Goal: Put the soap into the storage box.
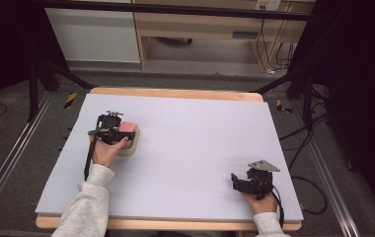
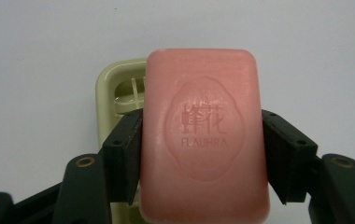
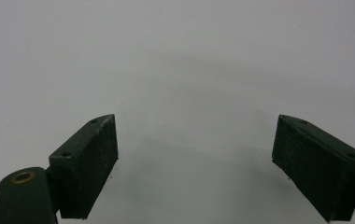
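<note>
Left gripper [image 2: 202, 154]: jaws clamped on a pink soap bar [image 2: 203, 135], one black pad on each long side, both touching. The bar sits face-up toward the camera, embossed oval with characters and Latin lettering in the middle. It spans the whole gap between the pads and sticks out past them on the far end.

Under and behind the bar: a pale yellow-green soap dish [image 2: 108, 88], slatted inside. Its left wall and part of the slats are visible; the rest is hidden by the bar. Can't tell whether the bar touches the dish or hangs just above it.

High view agrees: left gripper [image 1: 110, 129] is on the left half of the table, soap bar [image 1: 128, 128] at its tip, soap dish [image 1: 130, 147] right below it, and the left hand [image 1: 107, 152] wraps the handle from the near side.

Right gripper [image 3: 194, 163]: jaws spread wide, nothing between them, just plain white surface beneath with a soft shadow. In the high view the right gripper [image 1: 248, 183] sits near the front right corner of the table, the grey three-cornered plate on top, the right hand [image 1: 260, 201] behind it. It's well apart from the soap and dish.

Table [image 1: 200, 128]: white sheet over a wooden top.
</note>
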A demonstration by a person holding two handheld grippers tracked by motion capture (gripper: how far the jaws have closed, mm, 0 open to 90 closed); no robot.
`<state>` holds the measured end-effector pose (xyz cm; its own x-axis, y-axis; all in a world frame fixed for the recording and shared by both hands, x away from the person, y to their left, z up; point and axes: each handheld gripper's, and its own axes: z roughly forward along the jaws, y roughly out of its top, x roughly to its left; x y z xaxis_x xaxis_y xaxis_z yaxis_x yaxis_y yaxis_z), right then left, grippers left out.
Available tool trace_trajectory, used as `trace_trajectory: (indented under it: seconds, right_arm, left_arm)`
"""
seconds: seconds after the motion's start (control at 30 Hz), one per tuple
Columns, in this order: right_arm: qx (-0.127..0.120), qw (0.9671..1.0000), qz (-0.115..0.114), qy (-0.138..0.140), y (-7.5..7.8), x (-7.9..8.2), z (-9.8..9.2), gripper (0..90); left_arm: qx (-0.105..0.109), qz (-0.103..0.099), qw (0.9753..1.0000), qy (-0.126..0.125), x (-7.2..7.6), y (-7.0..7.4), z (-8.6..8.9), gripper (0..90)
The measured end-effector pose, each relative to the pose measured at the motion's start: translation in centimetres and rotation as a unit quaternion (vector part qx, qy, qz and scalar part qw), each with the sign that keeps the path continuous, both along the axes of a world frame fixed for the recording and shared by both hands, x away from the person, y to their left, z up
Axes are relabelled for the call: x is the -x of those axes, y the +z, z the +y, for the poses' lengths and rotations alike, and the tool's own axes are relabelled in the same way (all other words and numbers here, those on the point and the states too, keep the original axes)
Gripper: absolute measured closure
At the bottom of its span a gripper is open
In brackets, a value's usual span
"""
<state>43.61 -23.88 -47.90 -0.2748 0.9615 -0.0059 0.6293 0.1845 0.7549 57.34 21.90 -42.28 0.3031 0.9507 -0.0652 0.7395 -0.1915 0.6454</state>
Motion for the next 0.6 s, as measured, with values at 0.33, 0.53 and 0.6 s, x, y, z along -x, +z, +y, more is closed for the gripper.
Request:
trace_trajectory:
  seconds: [0.33,0.53,0.6]
  right_arm:
    - [0.001,1.0,0.0,0.0,0.0,0.0,0.0,14.6]
    - [0.0,1.0,0.0,-0.001,0.0,0.0,0.0,14.6]
    - [0.0,1.0,0.0,0.0,0.0,0.0,0.0,14.6]
  left_arm:
    - [-0.016,-0.001,0.9998,0.006,-0.2,-0.6,-0.1,37.3]
    - [-0.014,0.004,0.9998,0.009,-0.3,-1.0,0.0,37.3]
    - [-0.013,0.004,0.9999,0.009,-0.2,-1.1,0.0,37.3]
